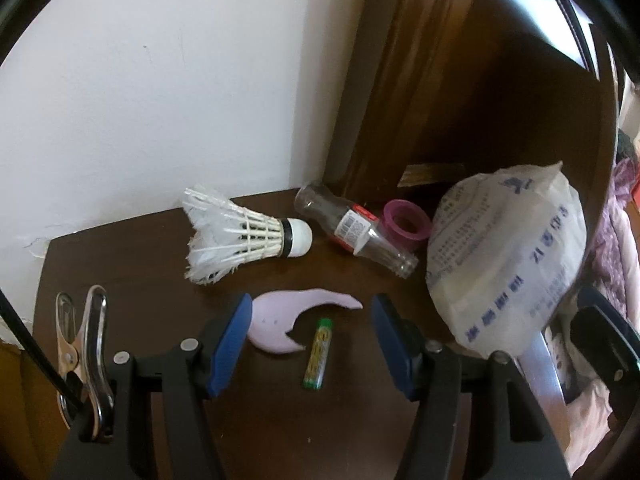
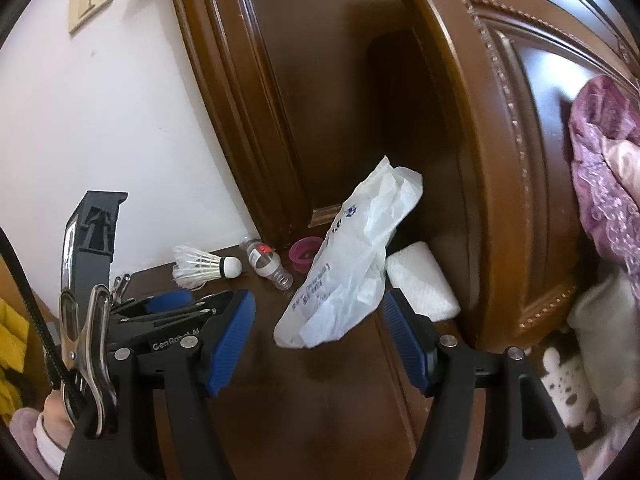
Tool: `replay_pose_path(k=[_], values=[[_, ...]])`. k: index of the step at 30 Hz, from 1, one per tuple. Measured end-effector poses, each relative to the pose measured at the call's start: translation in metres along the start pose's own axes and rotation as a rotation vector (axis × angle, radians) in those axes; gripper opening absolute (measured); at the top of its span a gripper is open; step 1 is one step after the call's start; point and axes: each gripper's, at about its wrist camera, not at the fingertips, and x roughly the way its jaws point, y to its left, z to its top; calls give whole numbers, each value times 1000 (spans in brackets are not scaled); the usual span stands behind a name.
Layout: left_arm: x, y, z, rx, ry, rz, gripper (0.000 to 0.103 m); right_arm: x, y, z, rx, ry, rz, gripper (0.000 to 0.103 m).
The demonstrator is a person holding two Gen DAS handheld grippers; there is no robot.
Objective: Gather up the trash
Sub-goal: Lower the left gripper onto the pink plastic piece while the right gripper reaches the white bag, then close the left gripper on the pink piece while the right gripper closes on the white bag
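On the dark wooden nightstand (image 1: 120, 264) lie a white feather shuttlecock (image 1: 240, 240), an empty clear bottle (image 1: 356, 228) on its side, a magenta ring (image 1: 406, 224), a lilac plastic shard (image 1: 280, 320) and a green-yellow battery (image 1: 318, 354). My left gripper (image 1: 311, 320) hovers open over the shard and battery, touching neither. A white printed plastic bag (image 2: 348, 272) stands up in front of my right gripper (image 2: 320, 320), its lower end between the open fingers. The bag's edge meets the right fingertip (image 2: 394, 308); I cannot tell whether it hangs from it. The left pad is clear of it.
A white wall (image 1: 140, 100) backs the nightstand and a carved wooden headboard (image 2: 500, 160) rises on the right. A white folded pack (image 2: 420, 280) lies behind the bag. Pink bedding (image 2: 600, 160) fills the right edge. My left gripper (image 2: 180, 304) shows at the left of the right wrist view.
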Motion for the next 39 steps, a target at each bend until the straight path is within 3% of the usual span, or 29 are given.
replay_pose_path(k=[12,22,25,27,28,35,39], values=[[23,8,0,-24,15,-31,66,41,0,6,-22,30,-10,68],[24,-1,-2,40,4,23,66,56,-5,5,9,59,-10,66],[22,-4,-2,36,6,15,62,58,-3,4,3,66,-17,55],[24,-4,-1,33,6,29,45,59,-5,3,12,71,-15,46],[24,-4,0,31,5,32,42,59,-6,2,16,73,-15,43],[21,5,0,30,24,-6,40,59,-11,-1,33,74,-18,16],[5,16,-2,58,26,-17,45,54,-12,-2,33,58,-9,11]])
